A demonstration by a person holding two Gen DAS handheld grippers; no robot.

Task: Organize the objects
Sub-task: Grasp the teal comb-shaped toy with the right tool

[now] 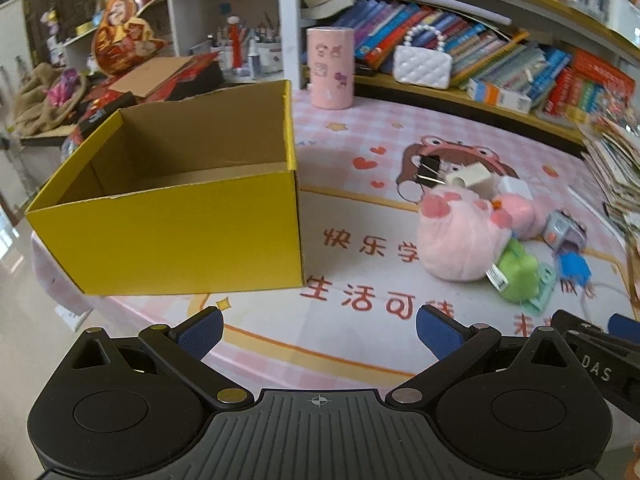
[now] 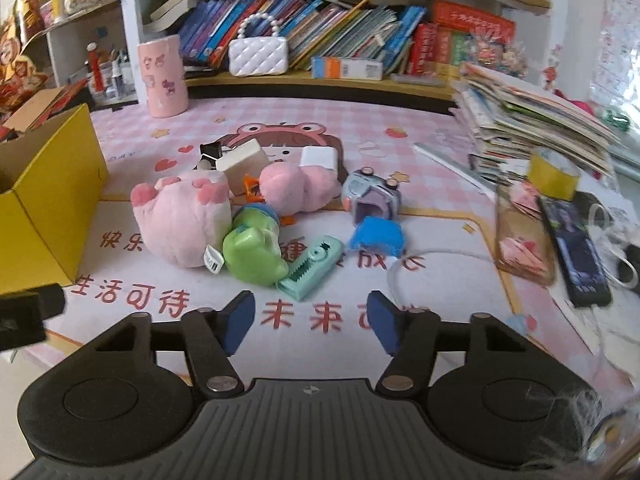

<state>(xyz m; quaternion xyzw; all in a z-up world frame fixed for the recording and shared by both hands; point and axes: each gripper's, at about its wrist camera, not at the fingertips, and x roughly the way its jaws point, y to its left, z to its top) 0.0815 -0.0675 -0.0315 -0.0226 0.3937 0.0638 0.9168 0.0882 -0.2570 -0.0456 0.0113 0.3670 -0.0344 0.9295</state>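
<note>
**Mei:** Right wrist view first: the right tongs [image 2: 310, 322] hang wide open with nothing between the blue pads, low over the pink surface [image 2: 420, 128]. The heap of small things lies straight ahead of them.

**Jun:** What sits nearest?

**Mei:** The mint stapler-like clip [image 2: 311, 266], just beyond the fingertips and almost on the centre line. Its long axis runs diagonally, near end to the left, far end up and to the right. Touching its left side is the green toy [image 2: 254, 258], and behind that the pink plush paw [image 2: 182, 218].

**Jun:** And the left side?

**Mei:** In the left wrist view the left tongs [image 1: 320, 330] are spread just as wide, also empty. They face the gap between the yellow box [image 1: 176, 236] and the pile. The box stands open-topped, ahead and to the left, and looks empty as far as I can see inside. The plush paw [image 1: 460, 236] is ahead and to the right, well apart from the box.

**Jun:** So which hand goes first?

**Mei:** My guess is the right one: the pile is dead ahead of it, while the box is near the left. The mint clip's slant means the right tongs would probably need a twist to close across its narrow width. A blue piece [image 2: 376, 236] with a white cable lies just right of it, which might snag.
</note>
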